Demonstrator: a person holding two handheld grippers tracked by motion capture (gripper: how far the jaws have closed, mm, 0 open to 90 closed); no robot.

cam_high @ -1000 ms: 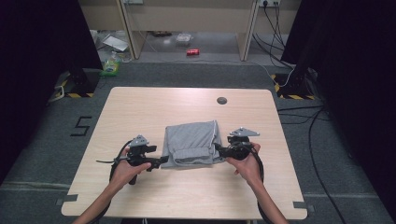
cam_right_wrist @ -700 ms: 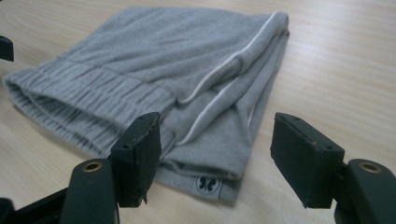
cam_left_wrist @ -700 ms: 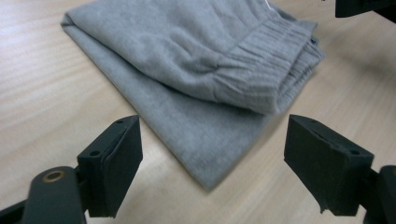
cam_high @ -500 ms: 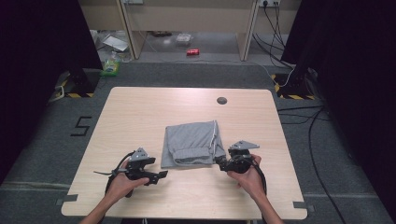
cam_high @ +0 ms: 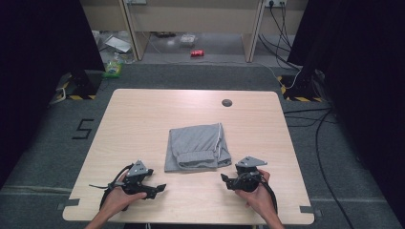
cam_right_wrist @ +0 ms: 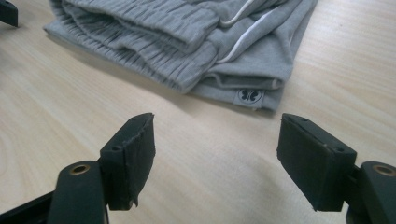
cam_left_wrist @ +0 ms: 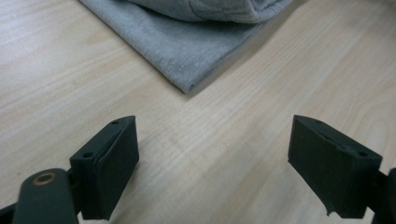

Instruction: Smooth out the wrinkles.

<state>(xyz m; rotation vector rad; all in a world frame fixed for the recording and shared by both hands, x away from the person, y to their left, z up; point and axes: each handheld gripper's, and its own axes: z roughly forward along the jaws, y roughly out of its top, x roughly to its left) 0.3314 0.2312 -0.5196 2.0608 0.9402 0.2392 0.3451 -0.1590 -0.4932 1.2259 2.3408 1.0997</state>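
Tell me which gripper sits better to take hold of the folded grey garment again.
Probably right: the right gripper lies close beside the garment's near corner, jaws open. The left gripper stands farther off, also open.

The folded grey garment (cam_high: 197, 147), with a gathered waistband, a white side stripe and a small logo tag, lies flat at the table's centre, waistband edge toward six o'clock.

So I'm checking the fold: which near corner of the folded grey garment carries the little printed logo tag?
The near corner by the right claw: on the folded grey garment, the tag with the dark logo sits there, below the white stripe. The corner before the left claw is plain hem.
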